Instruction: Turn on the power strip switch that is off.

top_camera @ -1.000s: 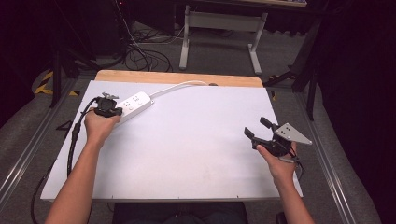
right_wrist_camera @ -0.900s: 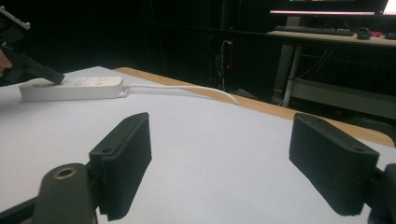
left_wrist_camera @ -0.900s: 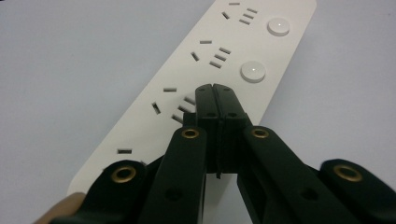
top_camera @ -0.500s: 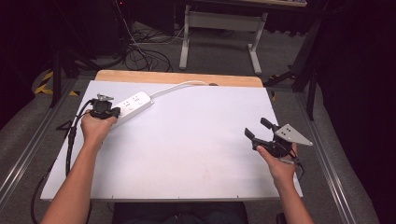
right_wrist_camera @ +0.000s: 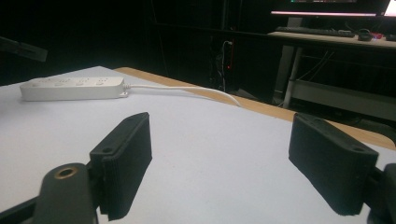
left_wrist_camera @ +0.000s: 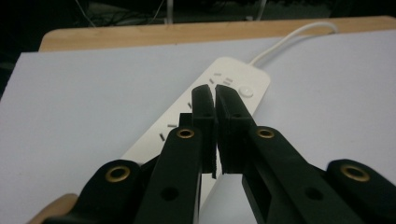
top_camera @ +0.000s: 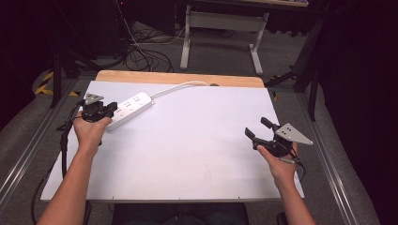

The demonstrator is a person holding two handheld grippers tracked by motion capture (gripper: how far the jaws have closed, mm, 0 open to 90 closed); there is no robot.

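1. A wide white-topped table [top_camera: 197, 154] with a strip of pale wood along its far edge stands in a dark room, and a person sits at its near side with both forearms reaching in over it.

2. A long white plastic power strip [top_camera: 130, 107] lies flat on the far left part of the table, set at a slant, with its white cord [top_camera: 180, 86] curving away toward the wooden edge.

3. The left hand [top_camera: 89, 131] holds the black two-jaw left gripper [top_camera: 112, 108] right at the near end of the power strip, its grey three-cornered plate on top.

4. Seen from the left gripper view, the left gripper's [left_wrist_camera: 215, 95] jaws stand pressed almost together with only a thin slit between them, and nothing sits in that slit. They hang just over the socket face of the power strip [left_wrist_camera: 219, 100], pointing along its length toward the round button at the cord end; I cannot tell whether the tips touch the plastic.

5. A black cable trails from the left gripper down past the table's left side.

6. The right hand [top_camera: 277, 161] holds the black two-jaw right gripper [top_camera: 257, 128] near the right edge of the table, well apart from the power strip.

7. In the right gripper view the right gripper's [right_wrist_camera: 219, 154] jaws are spread wide with bare white tabletop between them, gripping nothing; the power strip [right_wrist_camera: 72, 88] lies far off to the left.

8. Beyond the table a grey metal stand [top_camera: 220, 33] sits on the carpeted floor among loose cables.
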